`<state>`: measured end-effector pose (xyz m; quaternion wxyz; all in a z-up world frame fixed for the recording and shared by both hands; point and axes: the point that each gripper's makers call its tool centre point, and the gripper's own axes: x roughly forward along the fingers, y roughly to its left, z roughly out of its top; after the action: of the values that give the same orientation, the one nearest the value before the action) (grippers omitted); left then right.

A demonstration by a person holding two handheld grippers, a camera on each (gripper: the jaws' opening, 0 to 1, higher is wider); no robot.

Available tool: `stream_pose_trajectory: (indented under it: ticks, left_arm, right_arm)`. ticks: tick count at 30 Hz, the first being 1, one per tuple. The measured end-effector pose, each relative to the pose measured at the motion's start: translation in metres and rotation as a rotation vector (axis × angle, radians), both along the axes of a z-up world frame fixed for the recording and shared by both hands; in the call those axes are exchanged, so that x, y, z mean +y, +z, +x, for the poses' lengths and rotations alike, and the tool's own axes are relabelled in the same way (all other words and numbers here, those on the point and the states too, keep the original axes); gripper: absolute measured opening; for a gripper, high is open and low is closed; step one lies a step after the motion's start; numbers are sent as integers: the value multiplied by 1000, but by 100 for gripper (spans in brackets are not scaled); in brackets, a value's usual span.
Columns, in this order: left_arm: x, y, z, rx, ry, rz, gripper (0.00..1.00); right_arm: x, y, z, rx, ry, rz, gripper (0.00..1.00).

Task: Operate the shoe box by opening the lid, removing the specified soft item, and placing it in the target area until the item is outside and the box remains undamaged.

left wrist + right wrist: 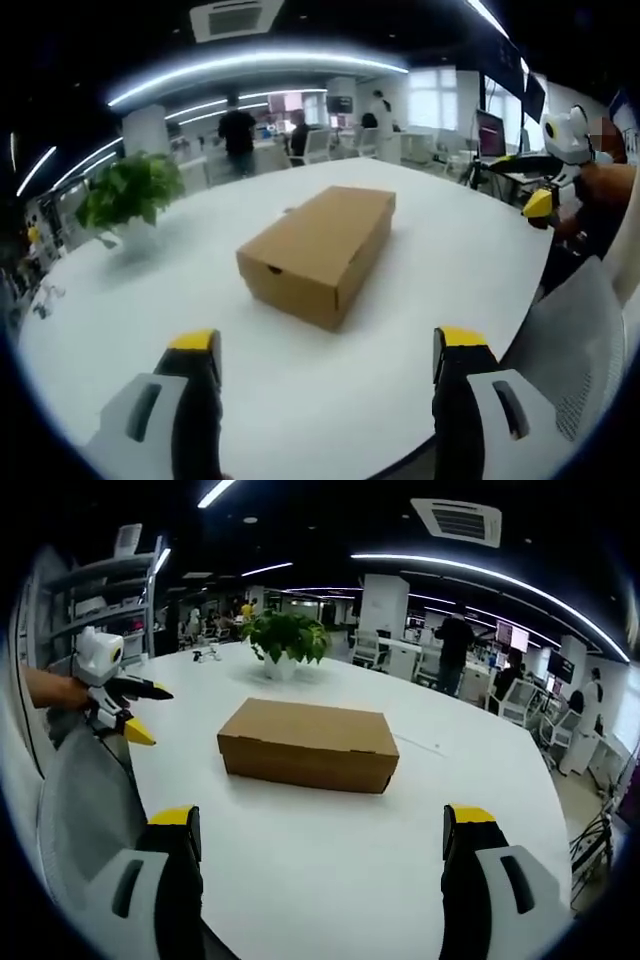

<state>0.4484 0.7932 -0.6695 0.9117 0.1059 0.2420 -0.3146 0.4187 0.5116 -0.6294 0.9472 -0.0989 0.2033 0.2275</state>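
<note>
Jaws spread wide on the left gripper [328,350], yellow-tipped, nothing between them, poised over the near edge of the round white tabletop [430,260]. Ahead, mid-tabletop and well apart from both jaws: closed brown cardboard shoe box [318,252], lid down, set corner-on. Off toward the far left edge, leafy green potted plant [128,190]. At the right edge, hand-held, the right gripper [540,203].

Jaws equally spread on the right gripper [325,830], empty, low over the near edge. At the left edge, gripped by a hand, the left gripper [137,712], yellow tip just over the tabletop [330,850]. Centre: shoe box [310,743], long side facing, lid shut, touched by neither gripper. Beyond it, near the far edge, potted plant [284,640].
</note>
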Motion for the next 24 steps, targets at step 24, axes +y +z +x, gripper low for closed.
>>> stream_pose_trajectory:
  ticks: [24]
  left_arm:
    - [-27, -5, 25, 24, 30, -32, 82]
  right_arm:
    - [-16, -4, 48, -9, 71, -14, 93]
